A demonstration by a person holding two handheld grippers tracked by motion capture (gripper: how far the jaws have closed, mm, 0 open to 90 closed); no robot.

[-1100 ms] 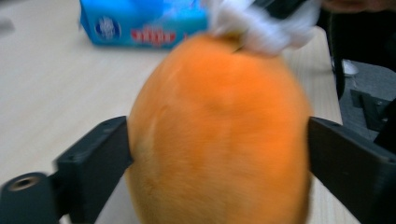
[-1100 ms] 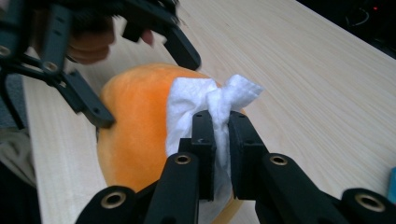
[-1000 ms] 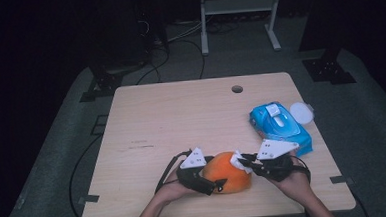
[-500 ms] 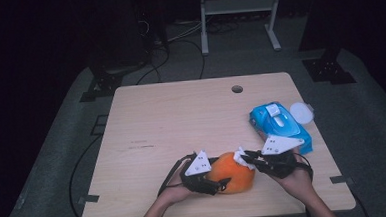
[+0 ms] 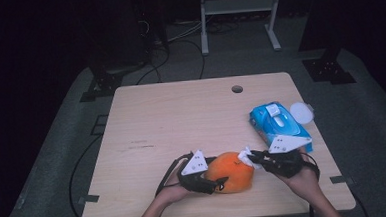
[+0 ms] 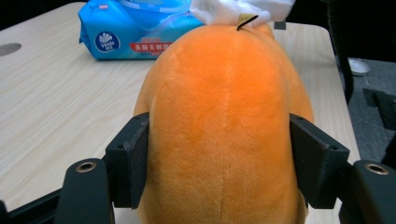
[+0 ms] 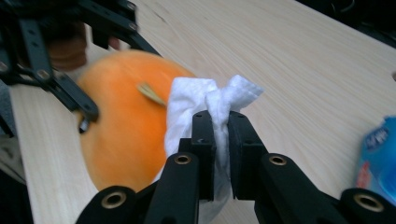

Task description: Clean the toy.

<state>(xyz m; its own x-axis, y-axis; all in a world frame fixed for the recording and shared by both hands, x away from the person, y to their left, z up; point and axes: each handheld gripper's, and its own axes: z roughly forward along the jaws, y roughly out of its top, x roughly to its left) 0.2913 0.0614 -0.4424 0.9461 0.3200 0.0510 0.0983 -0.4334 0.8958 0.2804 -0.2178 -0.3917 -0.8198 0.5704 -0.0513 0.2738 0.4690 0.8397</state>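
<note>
A round orange plush toy (image 5: 230,171) lies at the table's near edge; a crumpled white wipe (image 7: 205,105) rests against its top.

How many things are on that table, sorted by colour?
Orange: 1, the plush toy
Blue: 1, the pack of wet wipes
White: 2, the wipe pinched in the right gripper, and the round lid at the table edge
Total: 4
</note>
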